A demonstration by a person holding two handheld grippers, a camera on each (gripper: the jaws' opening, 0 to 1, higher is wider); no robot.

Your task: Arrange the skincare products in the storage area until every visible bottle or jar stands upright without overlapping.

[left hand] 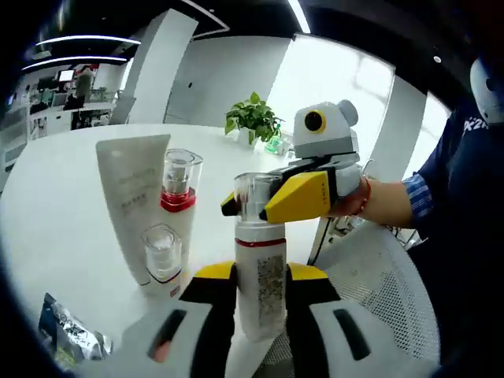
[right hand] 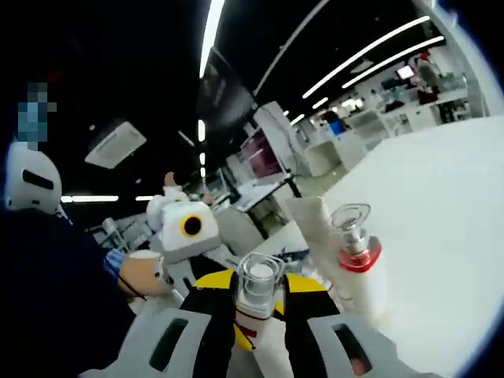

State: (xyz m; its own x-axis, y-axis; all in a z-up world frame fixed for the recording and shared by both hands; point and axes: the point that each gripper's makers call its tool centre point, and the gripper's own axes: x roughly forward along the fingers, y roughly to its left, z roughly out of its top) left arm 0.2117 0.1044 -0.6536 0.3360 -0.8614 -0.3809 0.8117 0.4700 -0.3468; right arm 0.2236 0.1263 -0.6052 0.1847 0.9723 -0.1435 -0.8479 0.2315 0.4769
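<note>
Both grippers, left gripper and right gripper, clench one pump bottle; next, stand it upright on worktop.

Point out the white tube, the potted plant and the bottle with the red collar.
white tube [left hand: 126,197], left gripper view, on its flat front face.
potted plant [left hand: 252,116], left gripper view, on the green leaves.
bottle with the red collar [left hand: 178,200], left gripper view, on the red collar below its clear cap.

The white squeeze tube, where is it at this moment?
In the left gripper view the white squeeze tube stands on the white table, left of centre, directly beside the red-collared bottle on its right.
</note>
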